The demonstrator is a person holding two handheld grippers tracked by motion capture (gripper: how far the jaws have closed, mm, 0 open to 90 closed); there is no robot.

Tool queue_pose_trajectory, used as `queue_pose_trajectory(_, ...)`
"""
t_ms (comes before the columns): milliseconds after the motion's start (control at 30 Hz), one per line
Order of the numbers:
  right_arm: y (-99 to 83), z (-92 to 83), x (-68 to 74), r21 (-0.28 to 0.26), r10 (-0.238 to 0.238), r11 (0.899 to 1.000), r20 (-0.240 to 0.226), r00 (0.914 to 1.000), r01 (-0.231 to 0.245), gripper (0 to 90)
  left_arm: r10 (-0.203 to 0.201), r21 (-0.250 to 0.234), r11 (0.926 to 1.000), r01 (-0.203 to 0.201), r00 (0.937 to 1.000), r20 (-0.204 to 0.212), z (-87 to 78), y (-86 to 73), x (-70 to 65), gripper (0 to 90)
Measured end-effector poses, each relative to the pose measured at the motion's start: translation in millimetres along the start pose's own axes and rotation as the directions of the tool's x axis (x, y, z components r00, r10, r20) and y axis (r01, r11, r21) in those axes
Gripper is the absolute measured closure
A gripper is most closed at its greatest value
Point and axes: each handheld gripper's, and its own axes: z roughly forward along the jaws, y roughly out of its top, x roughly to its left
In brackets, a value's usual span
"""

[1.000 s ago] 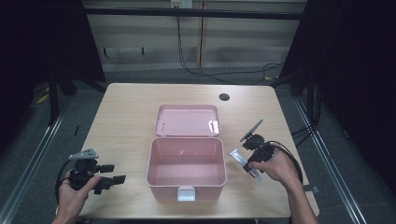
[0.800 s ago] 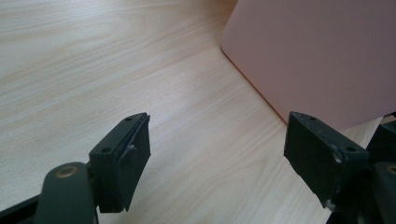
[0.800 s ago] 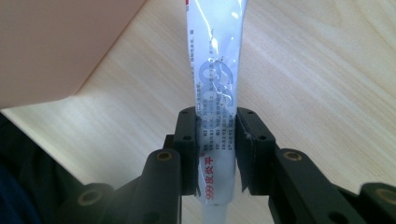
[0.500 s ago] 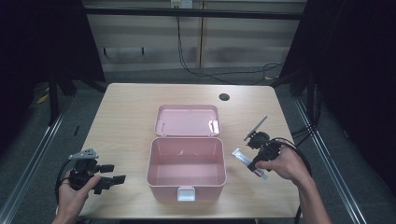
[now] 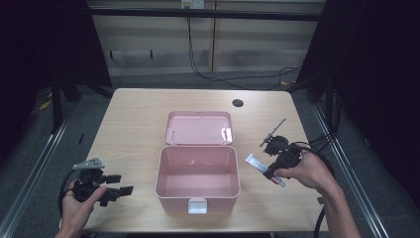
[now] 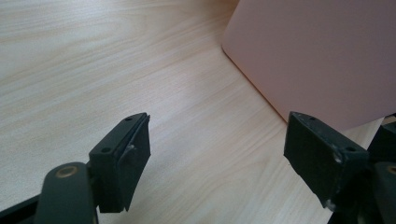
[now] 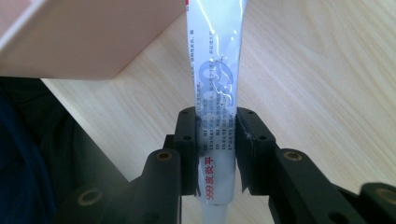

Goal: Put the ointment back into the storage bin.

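We saw the right gripper clamped on a soft white tube with a glossy, crinkled skin and small print, its black jaws pinching the lower part while the flattened end reached ahead, close to the smooth pink plastic box on that gripper's left. The box stood open, rounded lid laid back, on the pale wood-grain counter. The left gripper held nothing, its blocky matte jaws spread wide, the box wall just ahead to its right.
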Motion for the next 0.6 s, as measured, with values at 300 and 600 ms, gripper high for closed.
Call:
queue_pose_trajectory(300, 2.2, -9.6, 3.9, -0.021, -0.039, 0.999, -0.019, 0.9991, 0.038, 71.7, -0.001, 0.001, 1.0000, 0.001, 1.0000, 0.001, -0.1, 0.1, 0.3, 22.6)
queue_pose_trajectory(600, 10.3, -20.2, 9.8, -0.030, -0.092, 0.995, -0.024, 0.9955, 0.091, 71.8, -0.001, 0.000, 1.0000, 0.001, 1.0000, -0.001, -0.5, 0.1, 0.6, 22.7)
